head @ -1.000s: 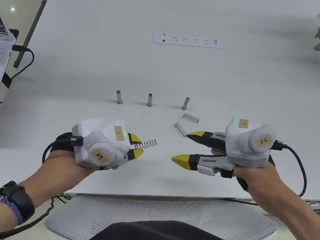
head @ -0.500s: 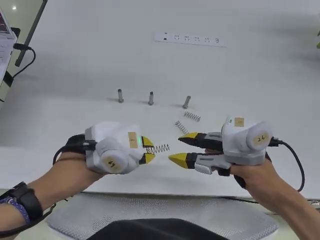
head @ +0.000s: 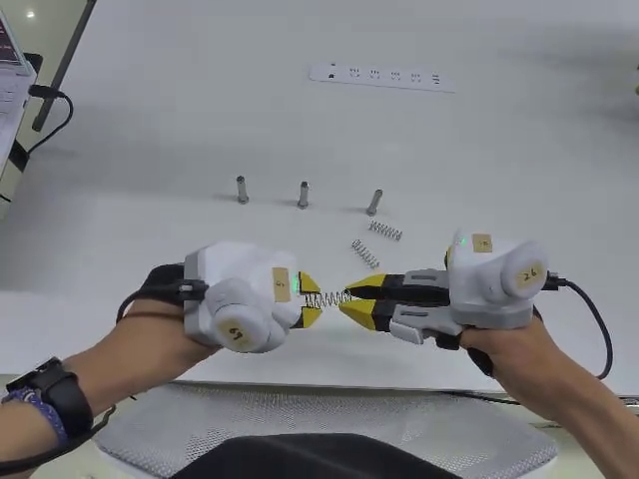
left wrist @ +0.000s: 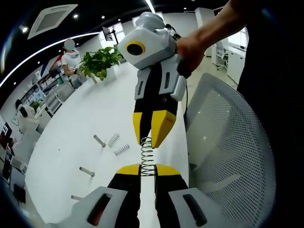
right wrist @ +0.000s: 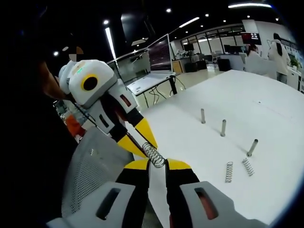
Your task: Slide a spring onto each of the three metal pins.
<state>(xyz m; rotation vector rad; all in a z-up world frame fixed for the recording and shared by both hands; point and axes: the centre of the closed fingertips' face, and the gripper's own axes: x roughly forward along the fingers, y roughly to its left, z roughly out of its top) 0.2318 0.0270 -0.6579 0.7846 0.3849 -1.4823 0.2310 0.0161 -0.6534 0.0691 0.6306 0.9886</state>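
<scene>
A small coil spring (head: 328, 297) hangs in the air, bridging the two grippers above the table's front edge. My left gripper (head: 314, 300) is shut on one end of it. My right gripper (head: 351, 299) faces it tip to tip, its jaws closed in on the other end. The left gripper view shows the spring (left wrist: 147, 156) rising from my left gripper (left wrist: 147, 168) into the right gripper (left wrist: 148, 142). Three upright metal pins (head: 242, 190), (head: 304, 195), (head: 373, 203) stand bare in a row farther back. Two more springs (head: 384, 232), (head: 365, 254) lie by the right pin.
A white power strip (head: 383, 77) lies at the back of the white table (head: 150, 140). A cable and dark equipment (head: 35, 95) sit at the far left. A mesh chair seat (head: 319, 434) lies below the table's near edge.
Both grippers have come together. The left one carried the spring to the right, and the right one's jaws narrowed from wide open onto the spring's free end.
</scene>
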